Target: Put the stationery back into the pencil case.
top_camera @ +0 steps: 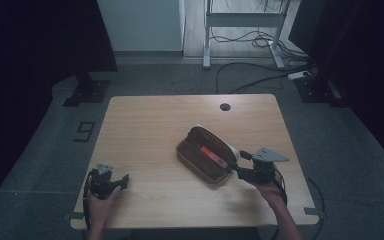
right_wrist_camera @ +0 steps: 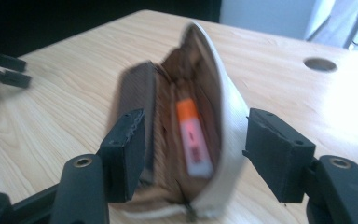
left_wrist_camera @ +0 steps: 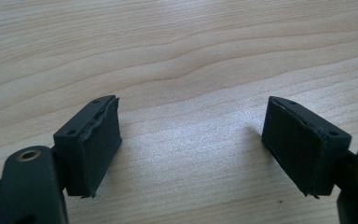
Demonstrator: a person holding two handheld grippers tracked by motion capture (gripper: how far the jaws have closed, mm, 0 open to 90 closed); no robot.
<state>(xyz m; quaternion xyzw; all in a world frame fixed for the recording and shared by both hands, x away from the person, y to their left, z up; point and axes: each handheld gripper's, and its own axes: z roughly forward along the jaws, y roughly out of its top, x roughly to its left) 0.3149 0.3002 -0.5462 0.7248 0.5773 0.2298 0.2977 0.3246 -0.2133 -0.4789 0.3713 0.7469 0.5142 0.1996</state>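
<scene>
Over on the left, the left gripper [top_camera: 111, 183] sits low at the near-left corner of the wooden table [top_camera: 145, 125], jaws spread wide over bare wood — nothing between them. Centre-right lies an open brown pouch [top_camera: 206, 155] with an orange highlighter [top_camera: 213, 156] inside. At its near end the right gripper [top_camera: 242, 164] — jaws apart, straddling the pouch's end, not clamped.

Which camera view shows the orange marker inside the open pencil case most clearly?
The right gripper view: the orange marker lies close between that gripper's open jaws, inside the open pencil case, slightly blurred. The high view shows the marker as a small reddish strip in the case. The left gripper view looks at bare table wood.
</scene>
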